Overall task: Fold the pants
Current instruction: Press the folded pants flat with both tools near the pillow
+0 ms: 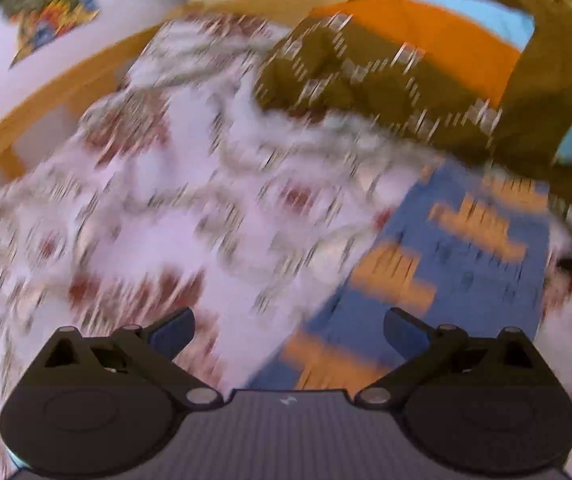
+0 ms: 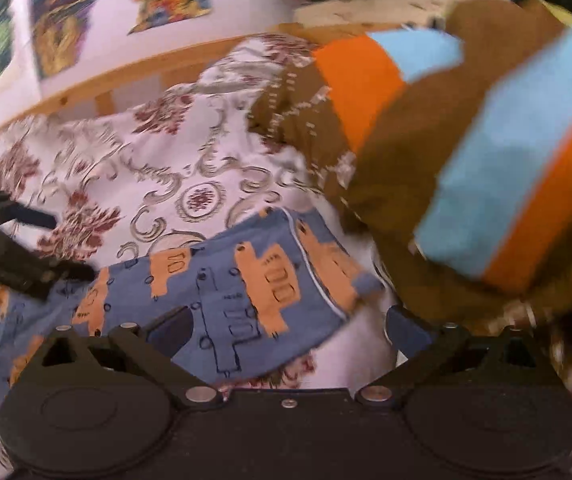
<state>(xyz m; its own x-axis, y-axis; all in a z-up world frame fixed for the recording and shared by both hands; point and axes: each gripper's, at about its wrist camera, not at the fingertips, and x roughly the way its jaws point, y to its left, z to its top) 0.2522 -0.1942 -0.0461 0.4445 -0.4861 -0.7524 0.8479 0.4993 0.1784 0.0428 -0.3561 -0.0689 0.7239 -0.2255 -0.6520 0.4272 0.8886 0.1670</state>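
We see the blue pants, printed with orange blocky shapes, lying flat on a bed sheet patterned with dark red flowers and grey scrolls. In the right wrist view the pants spread from the lower left edge toward the centre, one hemmed end pointing right. In the left wrist view, heavily blurred, the same pants run as a blue strip from the lower centre toward the right.

We find the right gripper with its fingers released and spread wide, hovering over the pants' near edge and holding nothing. The left gripper likewise has its fingers released and apart, with cloth visible between them; in the right wrist view it appears at the left edge, its dark tips at the pants' upper left border, though we cannot tell whether they touch.

Beyond the pants lies a brown blanket with orange and light blue bands, bunched at the right. A wooden bed rail borders the sheet, with colourful wall pictures behind it.
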